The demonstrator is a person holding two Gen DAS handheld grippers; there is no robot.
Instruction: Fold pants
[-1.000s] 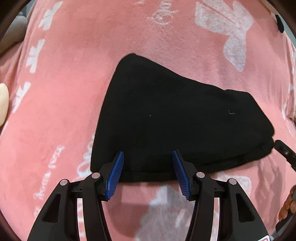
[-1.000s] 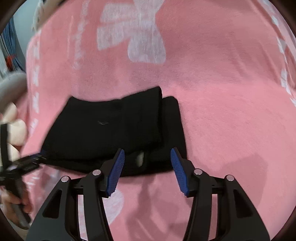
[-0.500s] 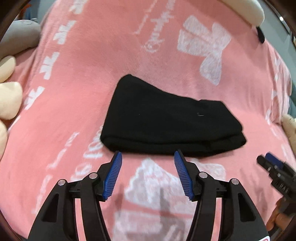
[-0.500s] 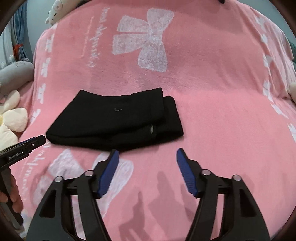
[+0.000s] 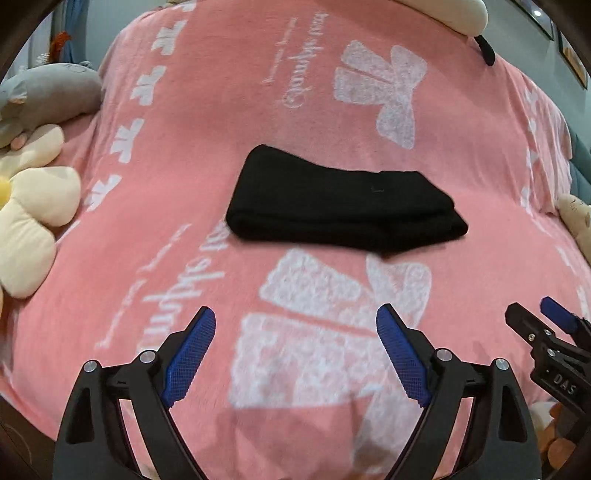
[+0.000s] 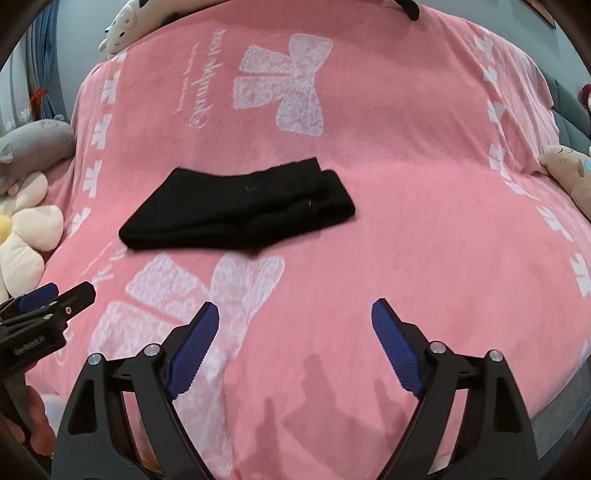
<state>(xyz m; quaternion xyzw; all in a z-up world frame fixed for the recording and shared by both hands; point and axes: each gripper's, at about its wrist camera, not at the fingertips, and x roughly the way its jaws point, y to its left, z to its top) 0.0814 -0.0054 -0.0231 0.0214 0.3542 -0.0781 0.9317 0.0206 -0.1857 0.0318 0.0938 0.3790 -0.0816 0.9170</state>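
The black pants point(image 5: 340, 203) lie folded into a compact bundle on the pink blanket point(image 5: 258, 92); they also show in the right wrist view point(image 6: 240, 206). My left gripper point(image 5: 295, 328) is open and empty, well back from the bundle's near edge. My right gripper point(image 6: 295, 321) is open and empty, back from the bundle and to its right. The right gripper also shows at the right edge of the left wrist view point(image 5: 546, 332), and the left gripper at the left edge of the right wrist view point(image 6: 48, 299).
Plush toys lie along the bed's left side: a cream flower point(image 5: 29, 221) and a grey one point(image 5: 48, 92). Another plush point(image 6: 569, 173) sits at the right edge. A white plush point(image 6: 125, 26) lies at the far end.
Both grippers have pulled back and up from the folded pants. The bundle now looks smaller and farther away and has not changed shape.
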